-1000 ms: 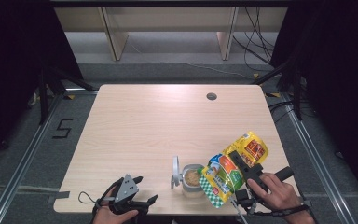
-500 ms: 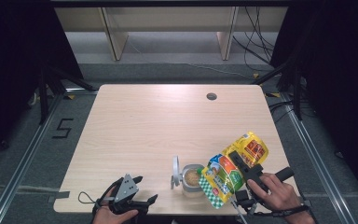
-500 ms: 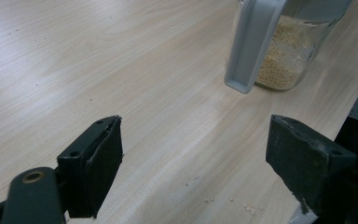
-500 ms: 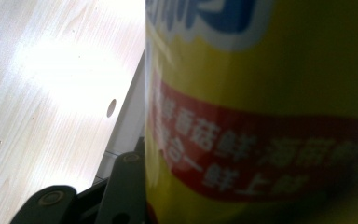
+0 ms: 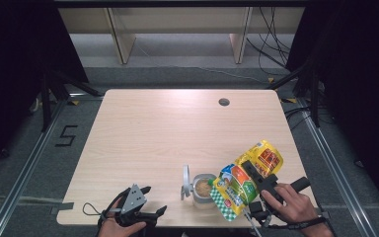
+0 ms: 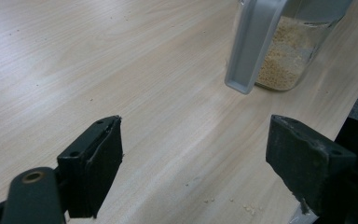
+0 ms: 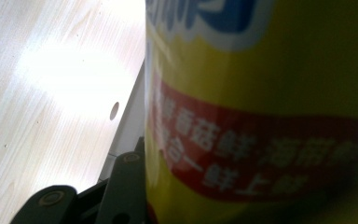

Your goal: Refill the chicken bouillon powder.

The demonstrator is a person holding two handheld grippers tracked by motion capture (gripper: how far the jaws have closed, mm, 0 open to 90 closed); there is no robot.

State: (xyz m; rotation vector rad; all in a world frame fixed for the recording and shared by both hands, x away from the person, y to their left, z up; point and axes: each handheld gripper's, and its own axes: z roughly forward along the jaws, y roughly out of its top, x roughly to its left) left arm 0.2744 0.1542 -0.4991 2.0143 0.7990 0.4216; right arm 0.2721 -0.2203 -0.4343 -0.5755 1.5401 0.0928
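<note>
Table (image 5: pixel 168 133): pale wood top with a small round hole (image 5: pixel 224 102) near its far right corner; a few crumbs lay on the wood close to the left tongs in the left gripper view.

Jar (image 5: pixel 203 190): clear, standing upright near the front edge of the table, right of centre, partly filled with a tan granular content. Its grey lid (image 5: pixel 185 181) stood flipped up at the jar's left side. In the left gripper view the jar (image 6: pixel 293 51) and lid (image 6: pixel 254 44) stood ahead of the jaws, apart from them.

Bag (image 5: pixel 246 177): a yellow, green and red printed packet, tilted with its lower end down toward the jar's mouth and its upper end up and to the right. Whether the bag touched the jar's rim could not be told. In the right gripper view the bag (image 7: pixel 270 102) lay hard against the camera.

Right gripper (image 5: pixel 259 174): clenched on the bag across its middle, held in the person's right hand (image 5: pixel 291 202) at the front right corner.

Left gripper (image 5: pixel 150 213): released, jaws wide apart with nothing between them, low over the front left edge of the table, held in the left hand (image 5: pixel 116 224).
</note>
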